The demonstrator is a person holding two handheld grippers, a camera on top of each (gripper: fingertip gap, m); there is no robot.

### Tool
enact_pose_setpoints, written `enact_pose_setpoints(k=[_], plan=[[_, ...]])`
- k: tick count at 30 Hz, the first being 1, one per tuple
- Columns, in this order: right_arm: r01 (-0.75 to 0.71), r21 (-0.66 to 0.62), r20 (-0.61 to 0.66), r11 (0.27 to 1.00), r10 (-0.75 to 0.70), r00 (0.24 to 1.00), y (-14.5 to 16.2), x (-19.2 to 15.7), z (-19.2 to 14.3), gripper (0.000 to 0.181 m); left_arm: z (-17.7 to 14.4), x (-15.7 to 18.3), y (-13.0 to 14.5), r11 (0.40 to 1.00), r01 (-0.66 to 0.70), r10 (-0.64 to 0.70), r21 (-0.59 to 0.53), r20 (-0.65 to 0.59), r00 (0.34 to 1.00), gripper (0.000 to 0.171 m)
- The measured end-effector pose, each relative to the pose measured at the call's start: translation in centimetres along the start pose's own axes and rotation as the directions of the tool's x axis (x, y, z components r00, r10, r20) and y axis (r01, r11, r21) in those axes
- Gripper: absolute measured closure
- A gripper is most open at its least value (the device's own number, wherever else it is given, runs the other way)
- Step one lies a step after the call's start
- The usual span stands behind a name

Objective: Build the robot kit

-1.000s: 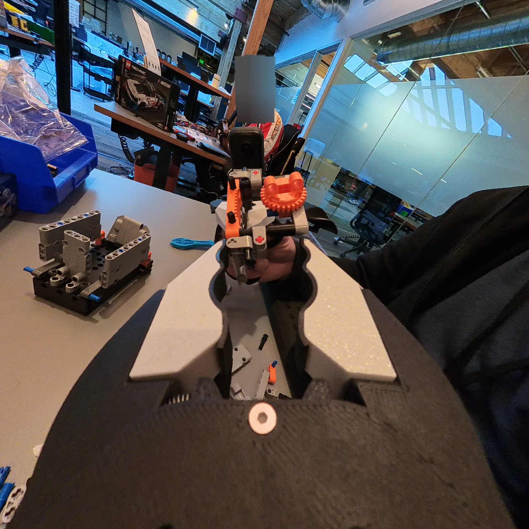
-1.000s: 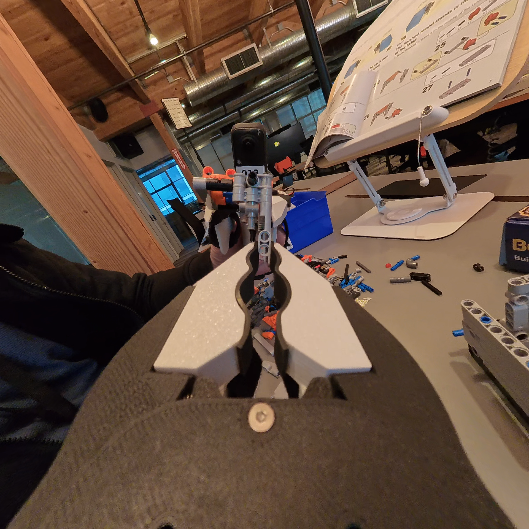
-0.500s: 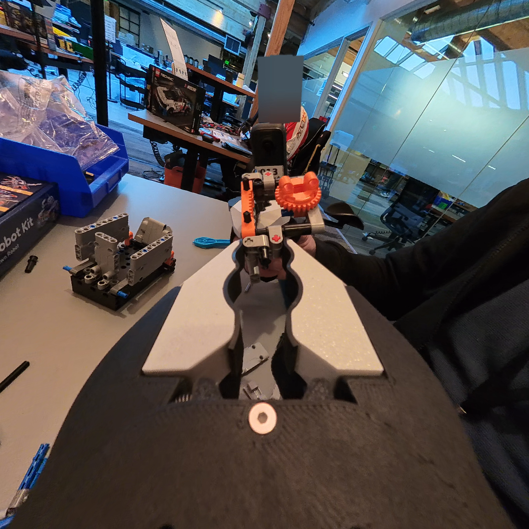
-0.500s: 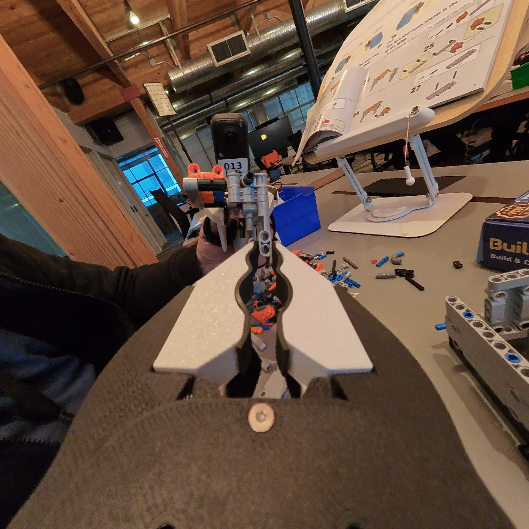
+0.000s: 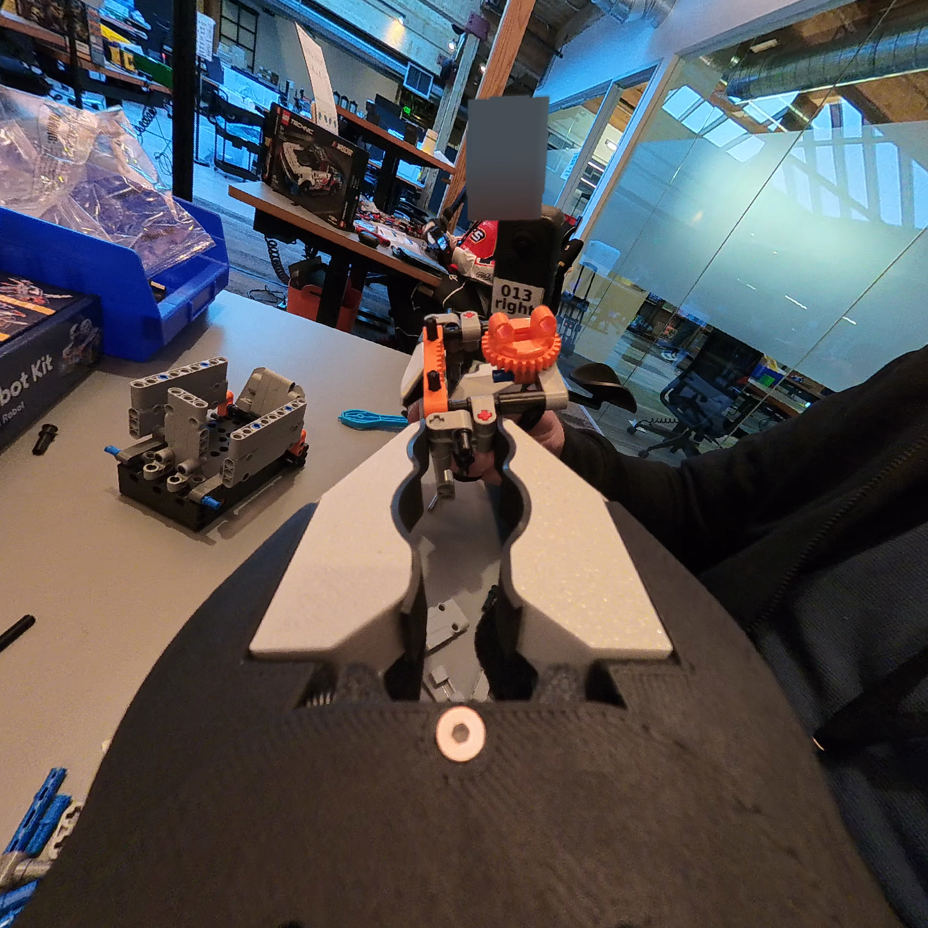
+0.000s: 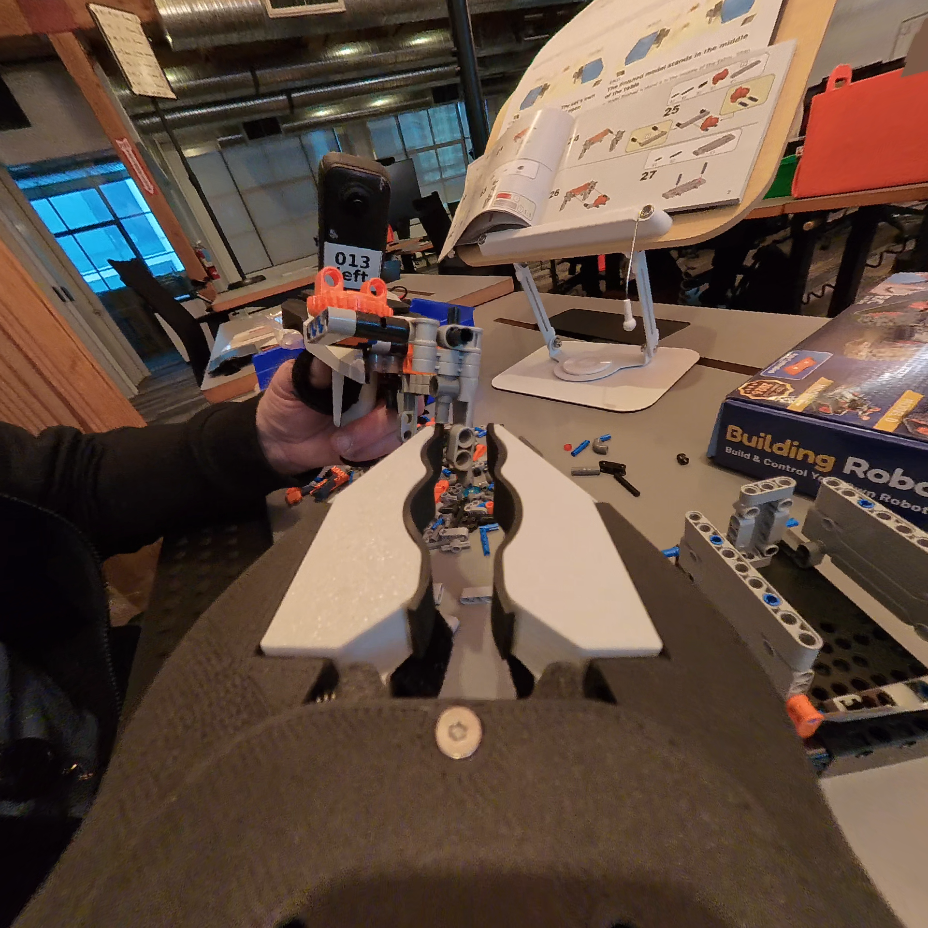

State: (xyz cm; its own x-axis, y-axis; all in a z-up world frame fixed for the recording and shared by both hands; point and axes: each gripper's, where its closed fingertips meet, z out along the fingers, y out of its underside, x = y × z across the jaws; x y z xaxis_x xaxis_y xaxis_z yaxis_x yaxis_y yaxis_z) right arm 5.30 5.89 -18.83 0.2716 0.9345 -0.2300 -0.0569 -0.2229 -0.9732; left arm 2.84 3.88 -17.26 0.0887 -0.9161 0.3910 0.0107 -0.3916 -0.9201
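Left tongs (image 5: 463, 434) have narrowed and now pinch the grey-and-orange assembly (image 5: 482, 371), centre frame, above the surface (image 5: 75, 552). Right tongs (image 6: 464, 437) have eased apart. A grey connector (image 6: 459, 446) sits between their tips, grip unclear.

1. An open-plan office workshop: exposed timber beams (image 6: 75, 100), silver ceiling ducts (image 6: 281, 45) and frosted glass partitions (image 5: 753, 211).
2. Long wooden desks (image 5: 326, 221) and black swivel chairs (image 5: 698, 401) fill the background.
3. The grey worktable (image 5: 100, 552) carries scattered plastic building bricks (image 6: 462, 517).
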Motion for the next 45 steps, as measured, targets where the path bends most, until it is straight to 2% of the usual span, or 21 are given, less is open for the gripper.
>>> enact_pose_setpoints(k=[3, 6, 16, 19, 24, 29, 31, 35, 45], plan=[[0.007, -0.007, -0.003, 1.0, -0.007, 1.0, 0.0, 0.0, -0.1, 0.158, -0.1, -0.2, -0.1, 1.0, 0.003, -0.003, 0.006, 0.011, 1.0, 0.149], [0.029, -0.019, -0.02, 0.999, -0.029, 0.999, 0.2, 0.0, -0.1, 0.157, -0.1, -0.4, -0.1, 1.0, 0.02, -0.021, 0.016, 0.004, 1.0, 0.149], [0.108, -0.08, -0.155, 0.991, -0.119, 0.981, 0.3, 1.0, 0.2, 0.17, 0.3, -0.9, 0.4, 0.998, 0.057, -0.057, 0.015, 0.011, 0.998, 0.149], [0.071, -0.084, -0.142, 0.994, -0.083, 0.986, 0.5, 1.2, 0.1, 0.171, 0.5, -0.9, 0.6, 0.998, 0.068, -0.068, 0.01, 0.0, 0.998, 0.149], [-0.048, -0.062, -0.114, 0.997, 0.041, 0.993, 0.5, 1.6, -0.4, 0.172, 0.5, -1.6, 0.9, 0.996, 0.09, -0.09, -0.002, 0.014, 0.996, 0.136], [-0.134, -0.023, -0.108, 0.991, 0.131, 0.985, 0.4, 2.3, -0.8, 0.172, 1.0, -2.0, 2.3, 0.986, 0.161, -0.161, -0.051, -0.009, 0.987, 0.131], [-0.139, -0.027, -0.109, 0.99, 0.136, 0.985, 0.6, 2.3, -0.8, 0.172, 1.5, -1.6, 2.7, 0.985, 0.158, -0.16, -0.072, -0.023, 0.987, 0.136], [-0.128, -0.044, -0.106, 0.991, 0.123, 0.987, 0.8, 2.2, -0.6, 0.172, 1.7, -1.0, 2.7, 0.988, 0.13, -0.133, -0.08, -0.038, 0.99, 0.16], [-0.108, -0.06, -0.1, 0.992, 0.102, 0.99, 0.8, 2.0, -0.7, 0.173, 1.4, -0.4, 2.9, 0.981, 0.15, -0.16, -0.122, -0.076, 0.984, 0.164]])
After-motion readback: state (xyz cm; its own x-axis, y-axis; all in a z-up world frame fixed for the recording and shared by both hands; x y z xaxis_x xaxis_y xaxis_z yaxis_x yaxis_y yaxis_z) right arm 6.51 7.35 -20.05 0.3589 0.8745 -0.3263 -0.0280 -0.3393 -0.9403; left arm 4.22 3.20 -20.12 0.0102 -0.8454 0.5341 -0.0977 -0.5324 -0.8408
